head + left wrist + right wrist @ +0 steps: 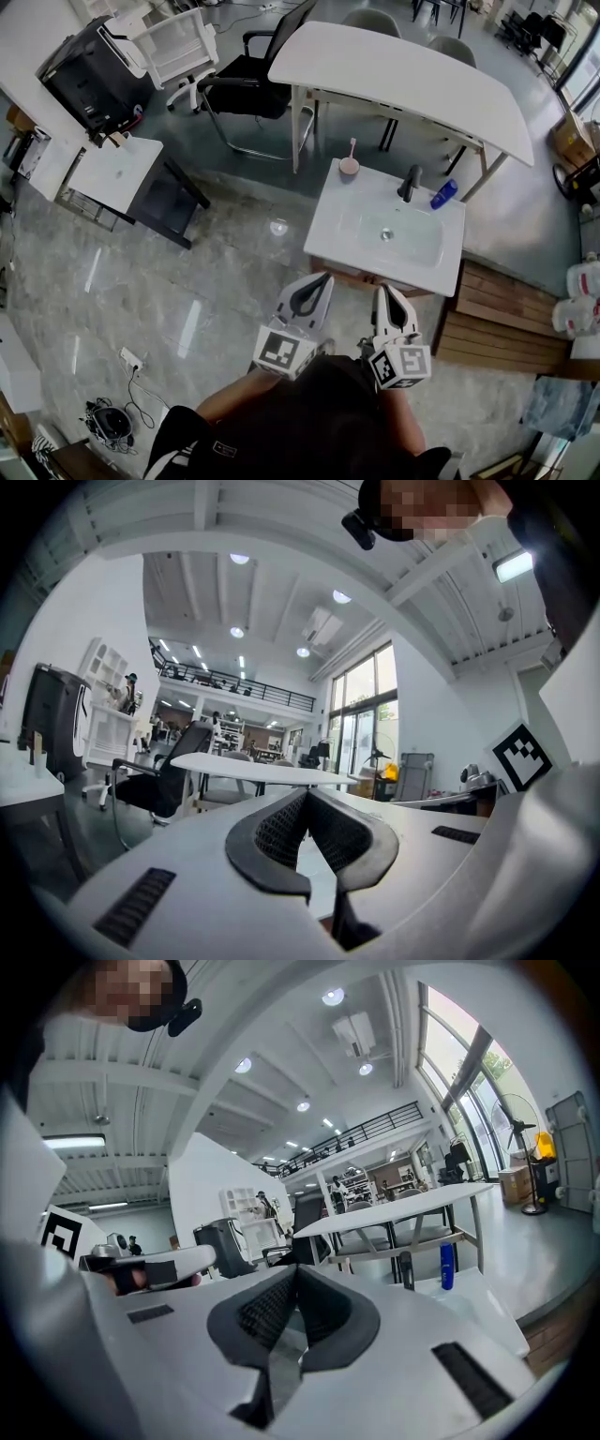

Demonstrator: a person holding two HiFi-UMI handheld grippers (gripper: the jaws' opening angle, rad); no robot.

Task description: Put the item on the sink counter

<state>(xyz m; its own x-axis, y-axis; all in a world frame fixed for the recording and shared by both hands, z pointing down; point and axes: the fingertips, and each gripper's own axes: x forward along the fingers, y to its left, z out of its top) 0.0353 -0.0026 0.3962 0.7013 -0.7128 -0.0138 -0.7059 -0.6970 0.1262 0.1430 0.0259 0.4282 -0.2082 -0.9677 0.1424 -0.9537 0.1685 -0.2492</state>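
White sink counter (328, 208) stands on the grey polished floor (206, 272), directly ahead of the person and in front of a long white table (403, 80).

Items on the counter:
- Pink cup (349, 167): upright at the rear left corner, with a pink stick-shaped item (352, 146) standing in it.
- Black faucet (409, 184): at the rear edge, behind the basin (389, 236).
- Blue bottle (443, 194): just beside the faucet, on its right, at the rear right of the counter. The right gripper view shows it upright (446, 1267), next to the faucet (405, 1270).

Which of these is the item named in the task cannot be determined.

Gripper state:
- Left gripper (322, 279): held close to the person's body, short of the counter's near edge and not touching it. In the left gripper view its jaws (306, 795) meet tip to tip, with nothing between them.
- Right gripper (383, 292): held just beside the left gripper, at the same distance from the counter. In the right gripper view its jaws (295, 1270) are likewise closed together and carry nothing.

Surroundings: a black office chair (246, 86) stands left of the table, and a wooden platform (497, 323) lies to the right of the counter.
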